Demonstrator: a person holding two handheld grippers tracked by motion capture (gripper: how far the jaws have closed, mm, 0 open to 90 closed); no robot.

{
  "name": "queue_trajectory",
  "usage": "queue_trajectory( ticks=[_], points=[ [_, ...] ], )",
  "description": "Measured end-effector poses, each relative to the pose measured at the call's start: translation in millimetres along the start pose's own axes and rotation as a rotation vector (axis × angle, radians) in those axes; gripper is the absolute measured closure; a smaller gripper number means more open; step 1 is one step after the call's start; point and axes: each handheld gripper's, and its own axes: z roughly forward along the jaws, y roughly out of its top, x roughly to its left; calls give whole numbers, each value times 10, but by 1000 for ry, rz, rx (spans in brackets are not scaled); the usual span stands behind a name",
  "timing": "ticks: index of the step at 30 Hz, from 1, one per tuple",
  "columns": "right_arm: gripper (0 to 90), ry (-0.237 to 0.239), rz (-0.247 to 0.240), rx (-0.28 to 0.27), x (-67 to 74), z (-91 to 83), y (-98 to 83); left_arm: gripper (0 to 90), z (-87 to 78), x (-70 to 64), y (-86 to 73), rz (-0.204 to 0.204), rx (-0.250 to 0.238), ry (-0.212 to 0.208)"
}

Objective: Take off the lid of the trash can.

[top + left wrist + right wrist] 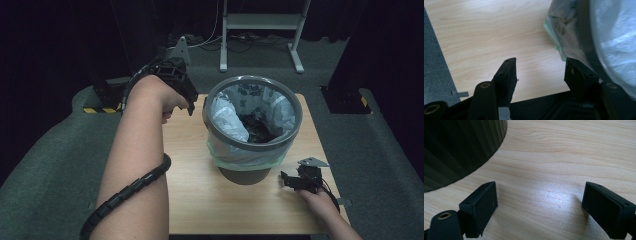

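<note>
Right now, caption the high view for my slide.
Lined bin on wooden table, left tongs raised beside it, right tongs resting open.

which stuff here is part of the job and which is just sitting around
Part of the job:
- grey bin
- bag lining it, edge folded over the rim
- dark rubbish inside
- left gripper, open beside the rim
- right gripper, open, low on the table

Just around:
- white stand on the floor behind
- black-and-yellow striped base
</note>
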Motion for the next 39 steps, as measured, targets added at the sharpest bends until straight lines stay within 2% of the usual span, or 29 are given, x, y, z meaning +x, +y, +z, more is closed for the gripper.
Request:
queue_trajectory(
  ticks=[2,3,4,5,7,8,11,15,16,17,19,23,24,27,28,29,32,34,36,37,39],
  points=[
    [124,0,0,0,0,0,0,440,-16,-50,18,2,6,-6],
    [124,0,0,0,0,0,0,445,-11,-83,25,-10,-3,-5],
    [124,0,0,0,0,0,0,448,-20,-91,35,15,3,4],
    [124,0,0,0,0,0,0,451,-12,-132,39,-10,-8,-9],
    [124,1,0,0,-1,0,0,453,-30,-175,51,21,-4,-17],
    [124,2,1,0,-2,0,0,453,-25,-203,51,16,-20,-20],
    [124,2,2,-1,-2,-1,0,456,-28,-257,62,15,-28,-28],
    [124,3,0,0,-3,-1,0,479,-3,-370,81,38,-27,-24],
    [124,3,0,0,-3,-1,0,497,14,-407,85,16,-46,-19],
    [124,3,0,0,-3,-1,0,512,8,-411,94,40,-33,-18],
    [124,2,-1,0,-2,0,0,528,19,-436,101,26,-49,-20],
    [124,3,-5,-1,-6,1,1,560,86,-481,114,38,-31,-8],
    [124,3,-2,0,-3,0,1,567,116,-499,117,17,-49,-10],
    [124,3,-7,-2,-9,1,1,589,175,-511,122,14,-44,-6],
    [124,4,-7,-2,-9,1,1,604,229,-512,121,23,-24,0],
    [124,4,-7,-2,-10,0,1,608,279,-527,122,2,-38,-1],
    [124,4,-8,-2,-10,0,1,618,351,-563,120,4,-32,-1],
    [124,5,-9,-2,-10,1,1,627,381,-576,120,21,-25,3],
    [124,6,-7,-2,-10,1,2,636,415,-606,114,20,-25,3],
    [124,6,-7,-2,-10,1,2,641,444,-633,105,6,-29,7],
    [124,7,-7,-2,-10,1,2,648,454,-637,104,15,-22,10]
  ],
)
